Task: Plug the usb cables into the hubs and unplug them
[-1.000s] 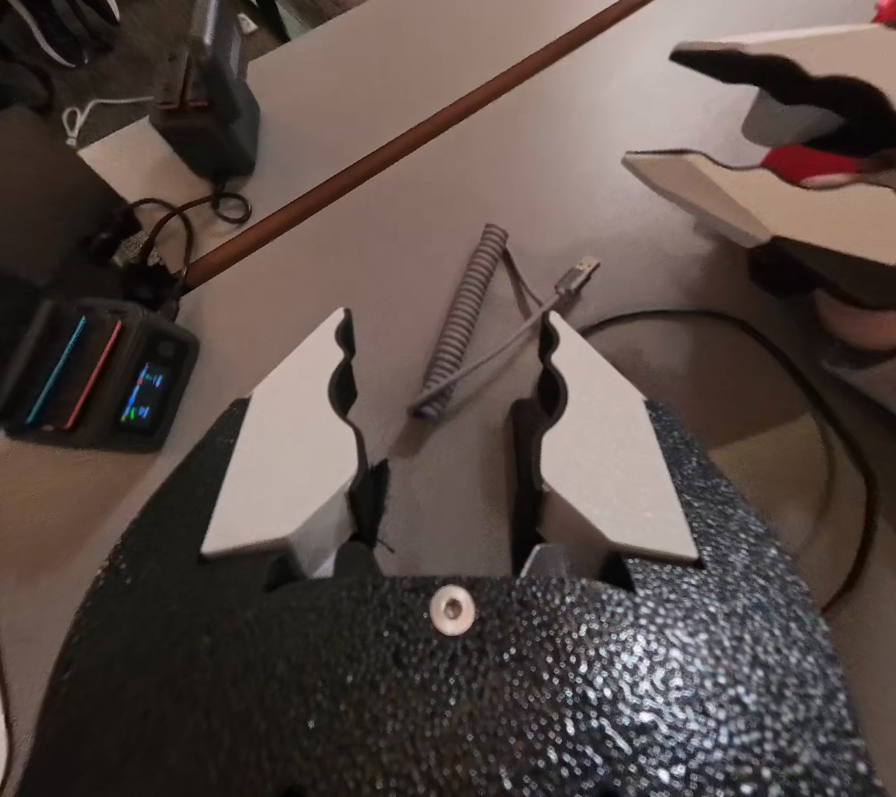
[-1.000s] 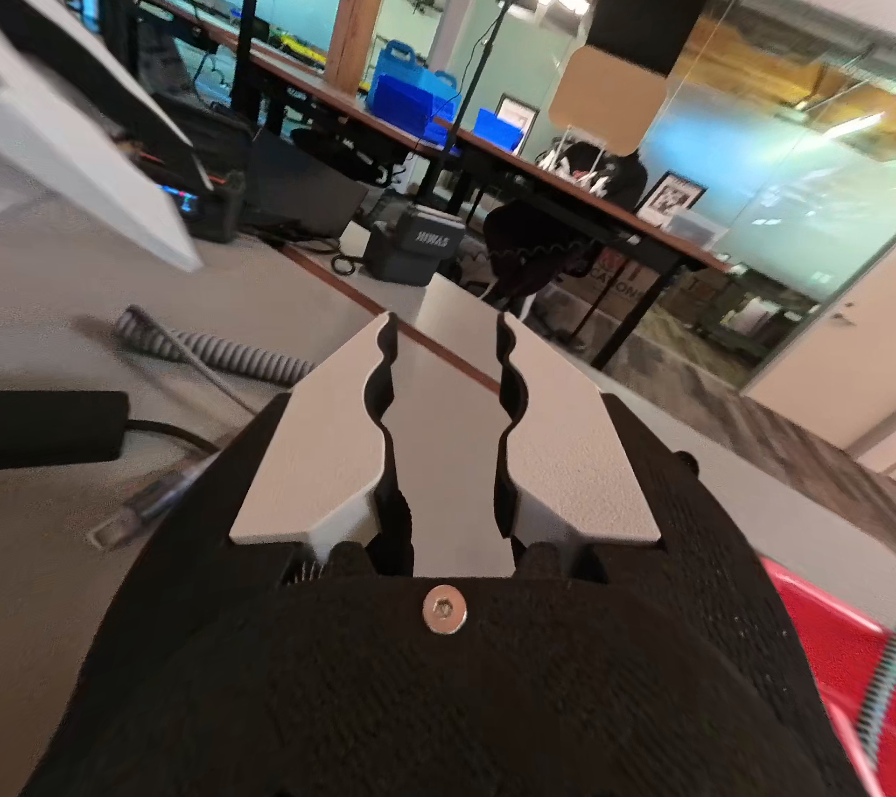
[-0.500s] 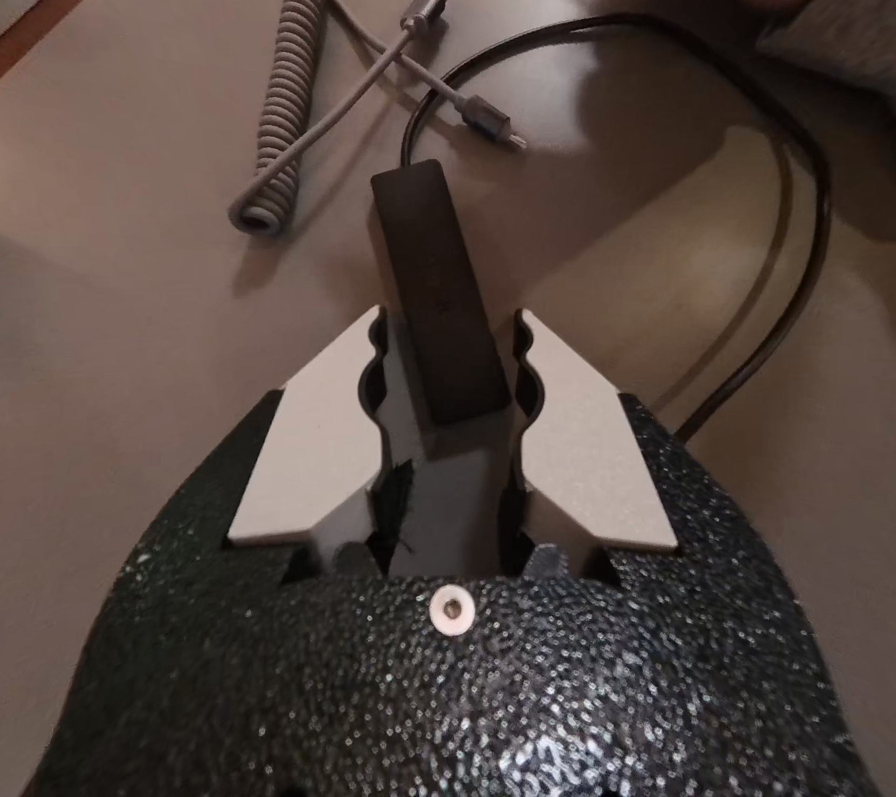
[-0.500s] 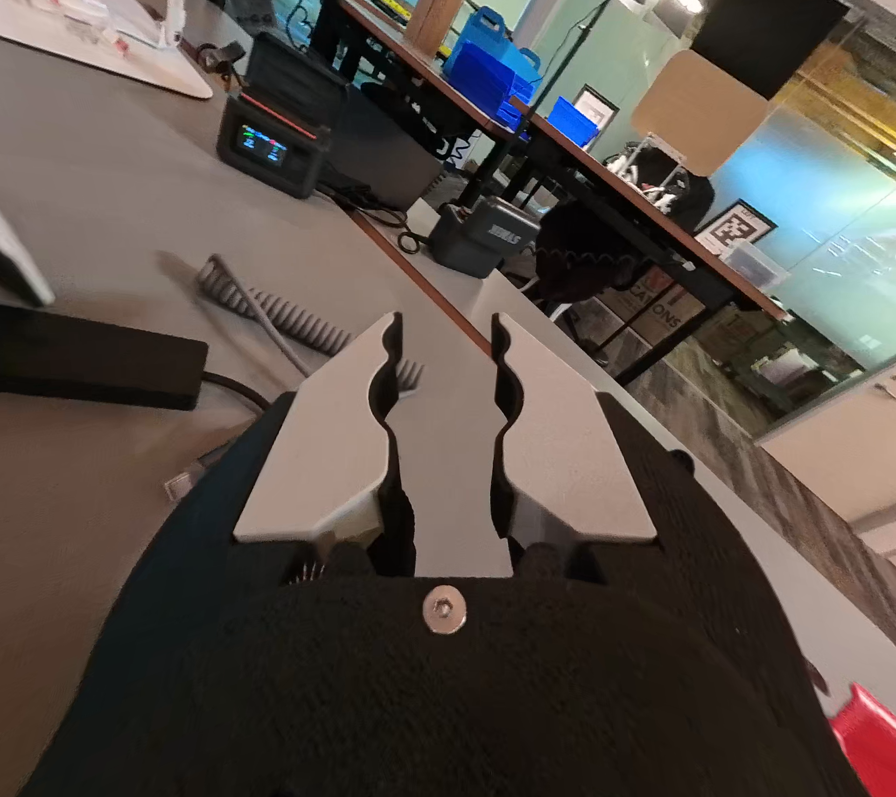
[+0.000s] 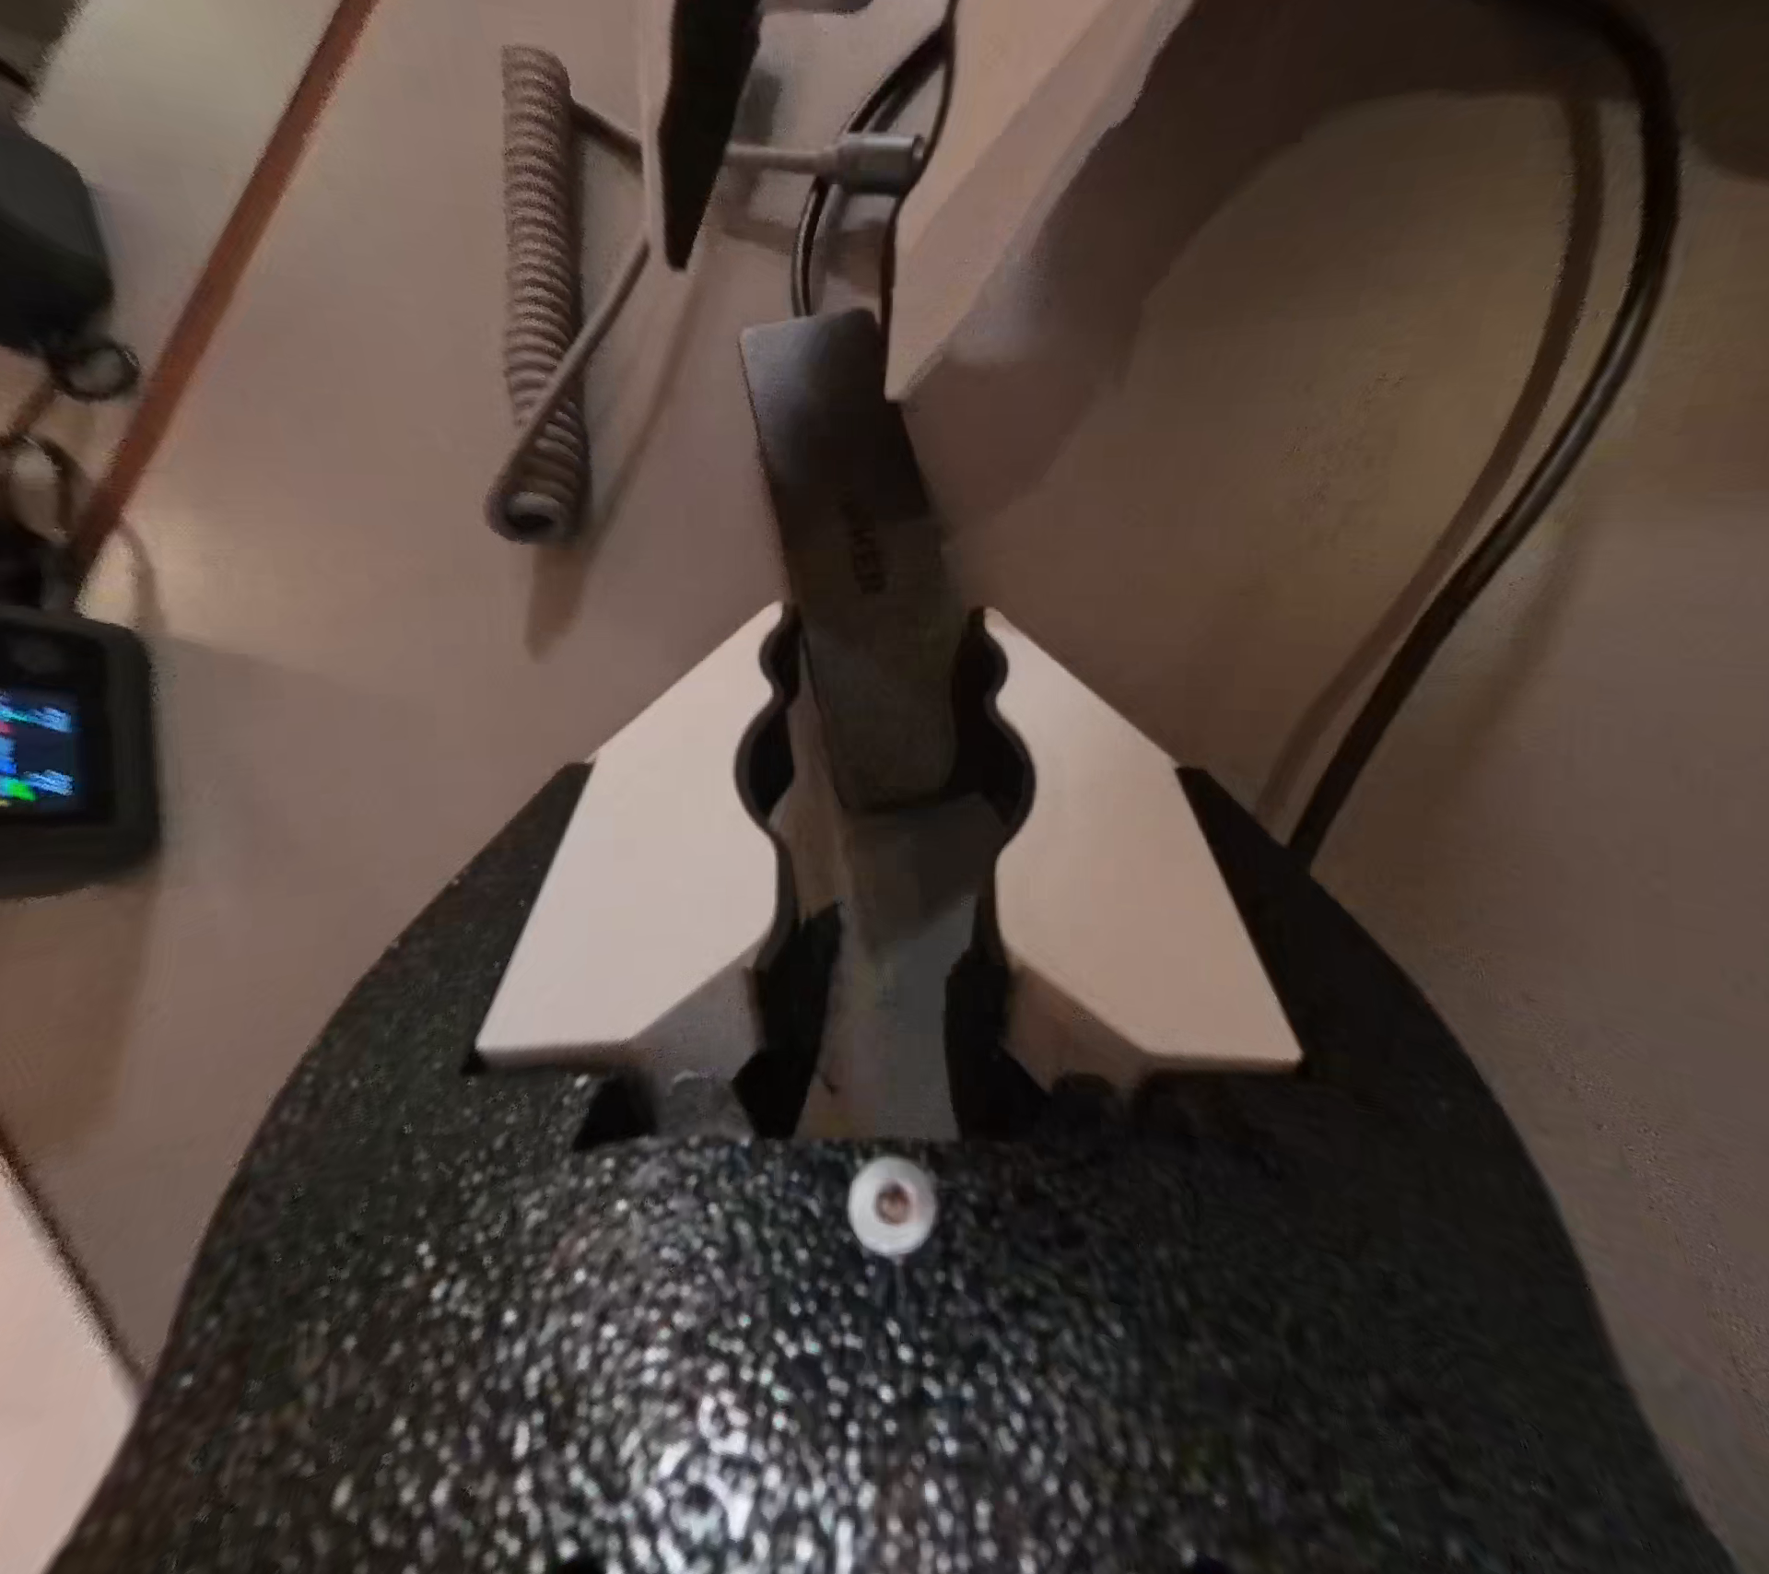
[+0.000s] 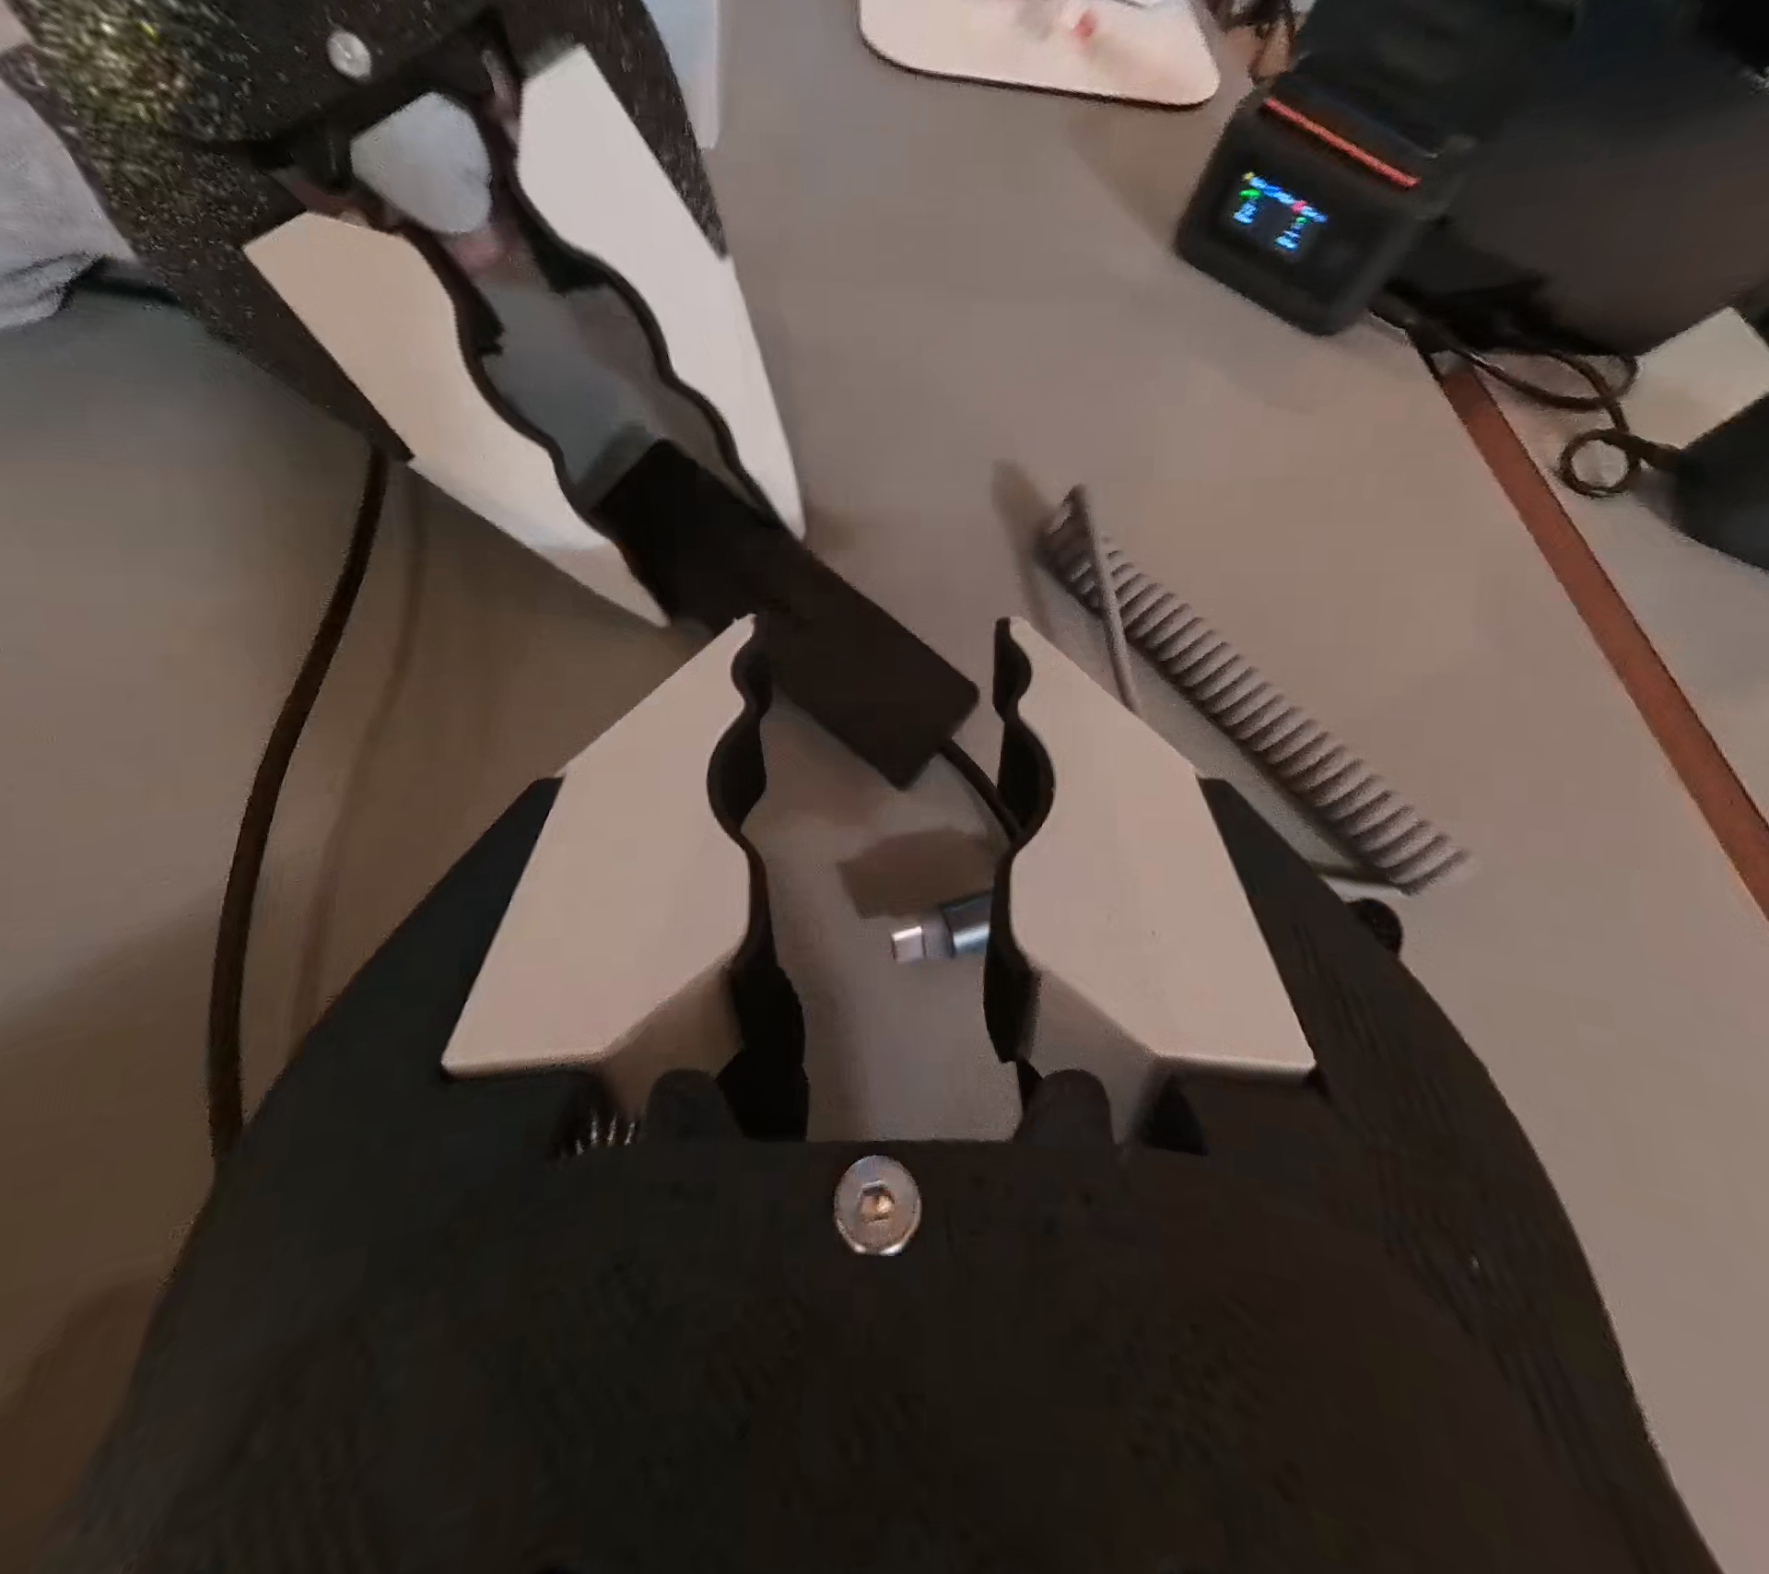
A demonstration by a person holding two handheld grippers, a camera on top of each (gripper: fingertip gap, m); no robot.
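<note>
Hub [image 5: 847,561], half a second ago lying loose between the left gripper [image 5: 876,724] fingers, is now being clamped by them, seemingly lifted, while the right gripper [image 6: 876,800], jaws spread and empty, is dropping over the plug [image 6: 943,934] just beside the hub, readying insertion.

the hub's [image 5: 842,475] ports are hidden, and its black cable [image 5: 1570,417] leaves frame.

Our left gripper [image 5: 881,647] has closed onto the black hub [image 5: 847,513], tilting its far end off the table, while our right gripper [image 6: 876,671] (previously aimed across the room) now straddles the silver plug [image 6: 943,932].
</note>
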